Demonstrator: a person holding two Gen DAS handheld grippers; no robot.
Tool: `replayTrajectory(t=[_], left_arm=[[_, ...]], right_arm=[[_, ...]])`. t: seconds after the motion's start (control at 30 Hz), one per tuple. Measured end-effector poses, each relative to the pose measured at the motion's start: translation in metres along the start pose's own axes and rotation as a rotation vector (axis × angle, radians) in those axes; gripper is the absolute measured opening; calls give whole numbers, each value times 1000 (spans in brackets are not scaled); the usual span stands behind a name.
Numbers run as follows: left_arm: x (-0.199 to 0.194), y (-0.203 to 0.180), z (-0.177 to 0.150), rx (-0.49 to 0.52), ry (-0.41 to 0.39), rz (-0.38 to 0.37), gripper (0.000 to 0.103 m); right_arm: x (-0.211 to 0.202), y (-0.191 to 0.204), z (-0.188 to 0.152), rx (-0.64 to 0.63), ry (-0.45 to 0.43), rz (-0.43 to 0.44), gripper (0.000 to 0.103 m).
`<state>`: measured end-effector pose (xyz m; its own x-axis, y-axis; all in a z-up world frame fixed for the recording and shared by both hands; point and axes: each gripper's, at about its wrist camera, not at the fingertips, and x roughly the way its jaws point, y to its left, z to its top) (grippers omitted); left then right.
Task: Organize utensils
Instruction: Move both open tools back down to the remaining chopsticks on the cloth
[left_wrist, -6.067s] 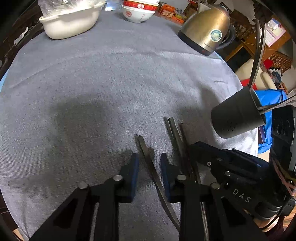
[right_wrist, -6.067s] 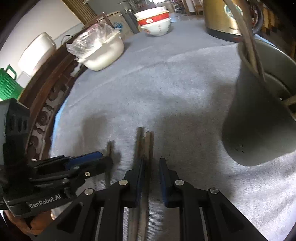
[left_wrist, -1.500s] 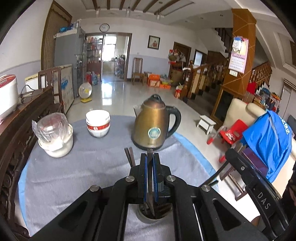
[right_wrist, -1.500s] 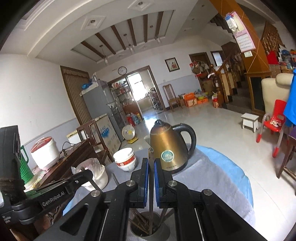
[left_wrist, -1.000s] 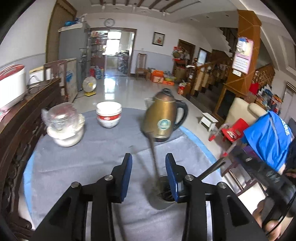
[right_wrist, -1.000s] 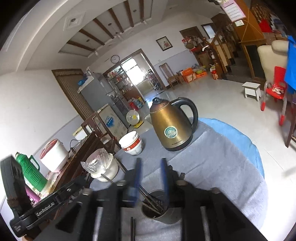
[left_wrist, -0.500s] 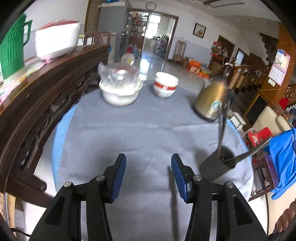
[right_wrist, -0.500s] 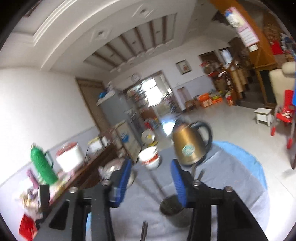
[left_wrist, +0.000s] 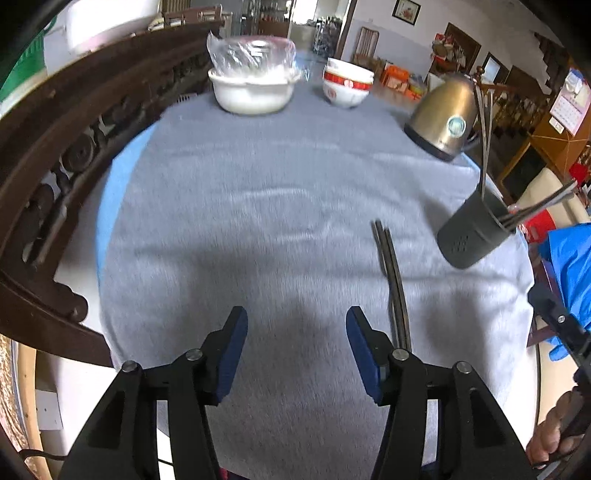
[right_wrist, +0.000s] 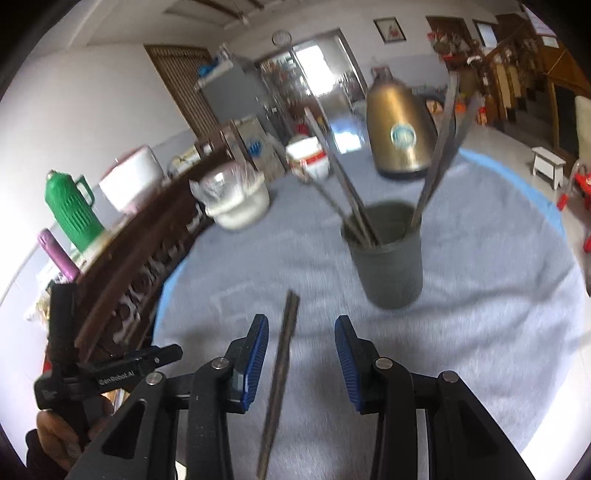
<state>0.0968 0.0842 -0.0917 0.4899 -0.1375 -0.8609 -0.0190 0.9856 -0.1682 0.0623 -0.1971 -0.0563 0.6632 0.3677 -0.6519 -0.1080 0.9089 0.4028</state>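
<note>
A pair of dark chopsticks (left_wrist: 393, 280) lies on the grey tablecloth (left_wrist: 258, 206), just right of my left gripper (left_wrist: 297, 347). Its jaws are opening and nothing is between them. In the right wrist view the same chopsticks (right_wrist: 284, 354) lie under my right gripper (right_wrist: 300, 354), between its blue pads (right_wrist: 255, 354). The pads stand apart from the chopsticks, so this gripper is open. A dark grey holder (right_wrist: 388, 258) stands just beyond, with several chopsticks leaning in it. In the left wrist view the holder (left_wrist: 472, 236) is at the right.
A gold kettle (left_wrist: 443, 118), a red-and-white bowl (left_wrist: 347, 88) and a white bowl with a plastic bag (left_wrist: 251, 88) stand at the table's far side. A carved wooden sideboard (left_wrist: 55, 147) runs along the left. A hand (left_wrist: 550, 439) holds the right gripper.
Both grippers let chopsticks go into the holder, then came down and tilted toward the table. The left jaws have spread wider. The lying chopsticks have come between the right fingers.
</note>
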Motion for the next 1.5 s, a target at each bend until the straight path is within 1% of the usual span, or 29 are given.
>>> replayTrajectory(t=[0.13,0.2,0.3,0.57,0.87,1.1,1.17,1.5], left_arm=[[2,-7,3,15,11,-25,57],[3,-13,7,23,11,-42,60],[10,-23,14,42,14,-47,62],[47,-51,34,88,74,-67,62],[85,-68,46,115,128,-39,62],[103,-75,48,129,159,-13,62],[105,-75,48,127,161,-18,62],[100,-65,44,138,161,-22,62]], right_arm=[[6,-13,-1,32,19,-12,41],[8,-18,0,46,18,-17,41],[11,-25,0,62,22,-21,41],[22,-45,-1,105,44,-14,41],[32,-61,-2,143,53,-3,41],[37,-66,-2,159,59,-3,41],[38,-66,-1,158,60,-6,41],[42,-60,-3,151,70,-10,41]])
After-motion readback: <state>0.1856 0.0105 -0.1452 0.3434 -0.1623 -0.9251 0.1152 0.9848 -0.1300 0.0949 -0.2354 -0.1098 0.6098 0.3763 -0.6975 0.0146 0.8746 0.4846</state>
